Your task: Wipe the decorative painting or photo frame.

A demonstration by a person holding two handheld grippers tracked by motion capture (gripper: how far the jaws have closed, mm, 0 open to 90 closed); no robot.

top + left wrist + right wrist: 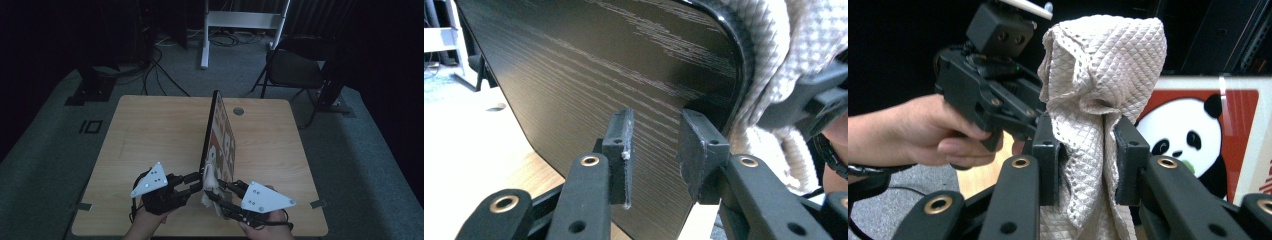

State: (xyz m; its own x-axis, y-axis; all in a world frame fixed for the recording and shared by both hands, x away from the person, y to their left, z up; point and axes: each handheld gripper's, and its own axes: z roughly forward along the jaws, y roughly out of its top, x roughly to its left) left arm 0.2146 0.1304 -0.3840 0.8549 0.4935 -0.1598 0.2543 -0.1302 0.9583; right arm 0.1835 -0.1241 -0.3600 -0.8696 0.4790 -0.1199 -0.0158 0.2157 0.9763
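Observation:
A thin board (216,131) stands on edge on the wooden table (150,130), running away from me. Its right face shows a panda picture (1193,135) and its left face is black wood grain (599,75). My left gripper (196,182) is shut on the board's near edge, with its pads (624,150) on either side of it. A beige quilted cloth (1103,65) is draped over the board's near upper corner (784,65). My right gripper (1088,155) is shut on the hanging part of the cloth (210,190), just right of the board.
A round cable hole (238,111) sits near the table's far edge. Beyond the table are a dark folding chair (295,70), a white stand frame (240,20) and cables on the grey carpet. In the right gripper view, the other hand (913,130) and its gripper (993,95) are close on the left.

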